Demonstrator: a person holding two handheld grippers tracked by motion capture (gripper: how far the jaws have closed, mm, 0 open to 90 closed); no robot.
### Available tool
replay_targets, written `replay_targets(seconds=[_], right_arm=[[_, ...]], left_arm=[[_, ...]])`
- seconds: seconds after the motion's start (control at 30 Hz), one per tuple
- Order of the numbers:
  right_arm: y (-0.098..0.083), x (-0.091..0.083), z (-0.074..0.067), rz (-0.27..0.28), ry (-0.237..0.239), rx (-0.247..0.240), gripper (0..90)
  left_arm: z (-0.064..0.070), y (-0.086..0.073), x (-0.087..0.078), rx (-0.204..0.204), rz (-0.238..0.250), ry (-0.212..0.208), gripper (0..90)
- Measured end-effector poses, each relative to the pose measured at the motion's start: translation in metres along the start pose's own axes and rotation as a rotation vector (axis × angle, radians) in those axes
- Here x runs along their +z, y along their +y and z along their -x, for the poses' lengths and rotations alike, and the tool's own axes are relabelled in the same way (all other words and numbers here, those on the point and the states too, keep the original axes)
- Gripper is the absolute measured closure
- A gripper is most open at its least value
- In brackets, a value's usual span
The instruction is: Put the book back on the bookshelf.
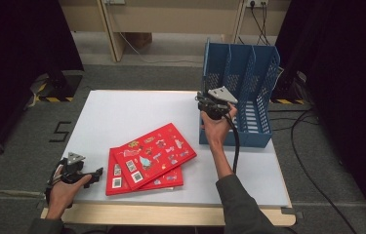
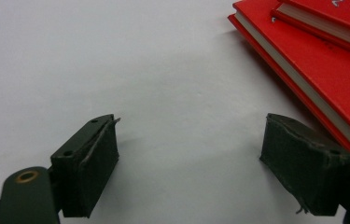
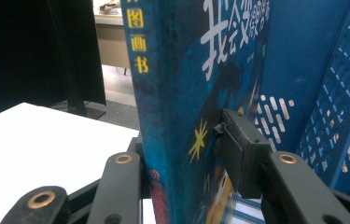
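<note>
Right tool (image 3: 189, 154) clamped on upright blue book (image 3: 196, 70), at the blue file rack (image 1: 249, 83): keep spine vertical, slide between dividers, release only once seated. Left tool (image 2: 189, 163) open, empty, over the desk (image 2: 116, 60), red books (image 2: 312, 60) just beside.

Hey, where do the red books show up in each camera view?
High view: red books stacked at the white table's front centre.
Left gripper view: red books at the upper right.
Right gripper view: not in it.
Shared landmark: the white table.
</note>
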State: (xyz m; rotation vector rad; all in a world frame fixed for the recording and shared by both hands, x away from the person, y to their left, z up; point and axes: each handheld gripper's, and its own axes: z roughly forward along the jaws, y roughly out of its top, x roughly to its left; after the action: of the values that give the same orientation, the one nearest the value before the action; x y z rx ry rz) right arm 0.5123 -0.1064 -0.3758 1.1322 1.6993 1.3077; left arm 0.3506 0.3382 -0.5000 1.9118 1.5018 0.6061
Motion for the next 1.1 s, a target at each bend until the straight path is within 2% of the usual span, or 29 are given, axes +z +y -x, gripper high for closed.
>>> replay_targets(seconds=[0.03, 0.13, 0.27, 0.33, 0.6, 0.73, 0.9, 0.97, 1.0, 1.1], right_arm=[[0.000, 0.000, 0.001, -0.002, 0.002, -0.006, 61.4], [-0.001, -0.003, 0.003, 0.000, 0.015, 0.019, 59.7], [-0.001, -0.009, 0.004, 0.000, 0.026, 0.004, 55.2], [0.000, -0.012, 0.004, 0.004, 0.037, 0.017, 52.9], [-0.004, -0.041, 0.003, 0.010, 0.089, 0.022, 44.6], [-0.013, -0.057, 0.002, -0.007, 0.133, 0.037, 42.4], [-0.033, -0.075, -0.003, -0.037, 0.189, 0.042, 41.0], [-0.041, -0.080, -0.007, -0.051, 0.207, 0.036, 41.0], [-0.045, -0.081, -0.009, -0.081, 0.225, 0.026, 40.6], [-0.055, -0.085, -0.015, -0.101, 0.251, 0.039, 40.4]], left_arm=[[0.000, 0.000, 0.000, -0.001, 0.002, -0.001, 17.4], [0.000, 0.000, 0.000, 0.000, 0.000, -0.001, 17.4], [0.000, 0.000, 0.000, -0.001, 0.005, 0.000, 17.4], [0.000, 0.000, 0.000, 0.001, 0.002, -0.001, 17.4], [-0.001, -0.001, -0.001, 0.005, 0.006, -0.006, 17.5], [-0.001, -0.001, -0.002, 0.000, 0.008, -0.008, 18.2], [0.001, 0.001, -0.007, -0.009, 0.043, 0.000, 18.4], [0.004, 0.001, -0.009, -0.009, 0.056, -0.003, 18.5], [0.005, 0.002, -0.010, -0.005, 0.059, -0.003, 18.5], [0.009, 0.002, -0.013, 0.001, 0.075, -0.010, 18.6]])
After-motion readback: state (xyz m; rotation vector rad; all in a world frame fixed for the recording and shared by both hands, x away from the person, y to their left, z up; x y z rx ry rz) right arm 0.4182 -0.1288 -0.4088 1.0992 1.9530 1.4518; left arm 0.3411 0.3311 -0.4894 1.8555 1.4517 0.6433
